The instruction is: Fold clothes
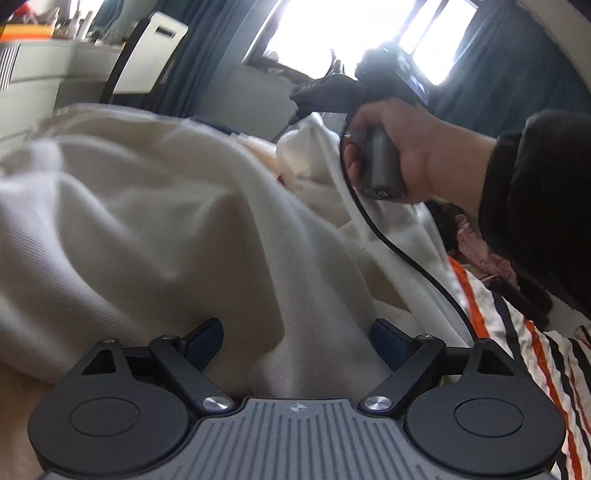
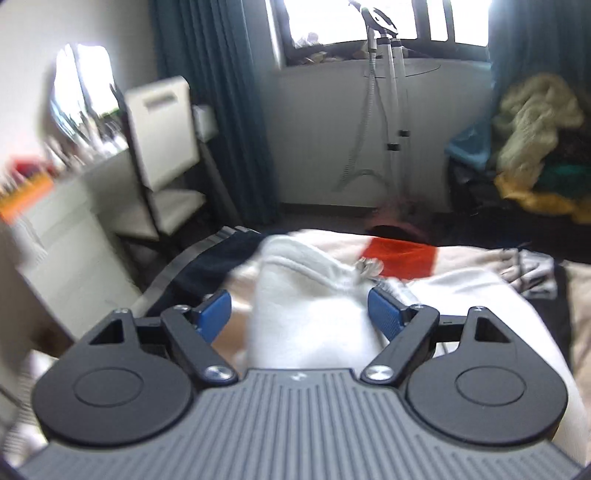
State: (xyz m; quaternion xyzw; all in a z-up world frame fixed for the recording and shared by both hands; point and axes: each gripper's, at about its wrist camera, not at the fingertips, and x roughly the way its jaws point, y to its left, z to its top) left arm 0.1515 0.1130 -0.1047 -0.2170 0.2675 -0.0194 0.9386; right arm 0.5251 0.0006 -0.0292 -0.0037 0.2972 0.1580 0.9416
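A big white garment (image 1: 155,221) lies bunched up in soft folds on a bed, and it fills most of the left wrist view. The left gripper (image 1: 295,338) sits low over it with its jaws spread wide apart. White cloth lies between the two blue pads (image 1: 207,341), but the pads do not squeeze it, so this gripper holds nothing. Farther back in the same view, a hand (image 1: 402,155) in a dark sleeve (image 1: 535,206) grips the handle of the right gripper, and a black cable (image 1: 406,258) hangs down from it across the cloth. A striped cloth (image 1: 524,354) with orange, black and white lines lies on the bed to the right of the white garment. In the right wrist view, the right gripper (image 2: 299,312) is also wide open. A thick fold of the white garment (image 2: 314,306) rises up between its blue fingers (image 2: 386,314), and the fingers stand on each side of it without pinching. This view is blurry. Past the garment lie a dark cloth (image 2: 218,266) and a red cloth (image 2: 399,256) on the bed. Behind the bed stand a white chair (image 2: 162,147), teal curtains (image 2: 207,92) and a bright window (image 2: 388,18).
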